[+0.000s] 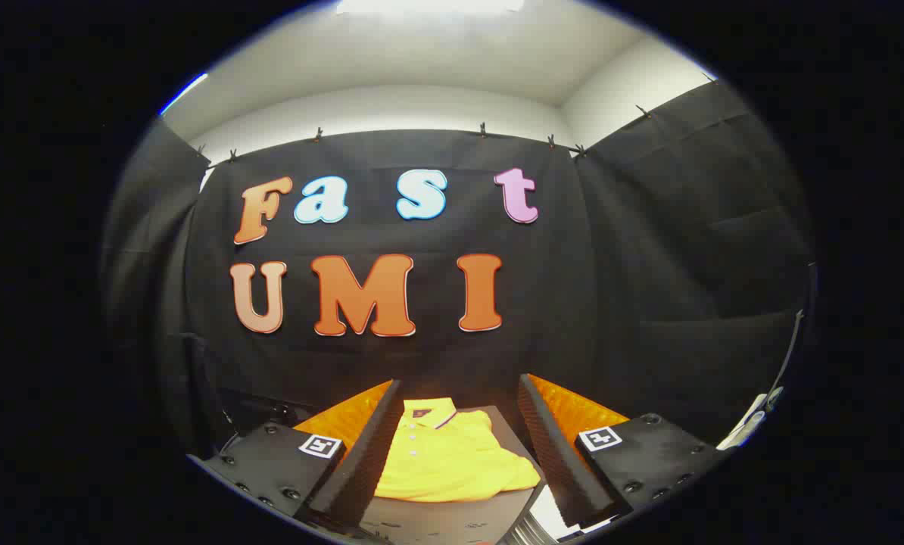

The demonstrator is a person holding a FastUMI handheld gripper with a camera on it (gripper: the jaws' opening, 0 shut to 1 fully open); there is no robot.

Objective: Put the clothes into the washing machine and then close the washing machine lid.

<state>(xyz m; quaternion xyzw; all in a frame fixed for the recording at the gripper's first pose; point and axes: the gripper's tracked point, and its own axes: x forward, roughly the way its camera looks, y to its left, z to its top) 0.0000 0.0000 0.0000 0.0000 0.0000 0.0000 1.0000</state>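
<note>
Gripper view. We see the tool (459, 454) with its two ridged fingers (361, 454) spread wide and holding nothing. Between them, and slightly beyond, lies the yellow polo shirt (452, 462), folded flat with its collar turned away from us, resting on a dark surface (509, 424) near the edge facing us. We judge that the fingers are set this wide so as to straddle the garment before descending on it. The shirt lies spread out, which we take to leave its upper layer free to be pinched.
</note>
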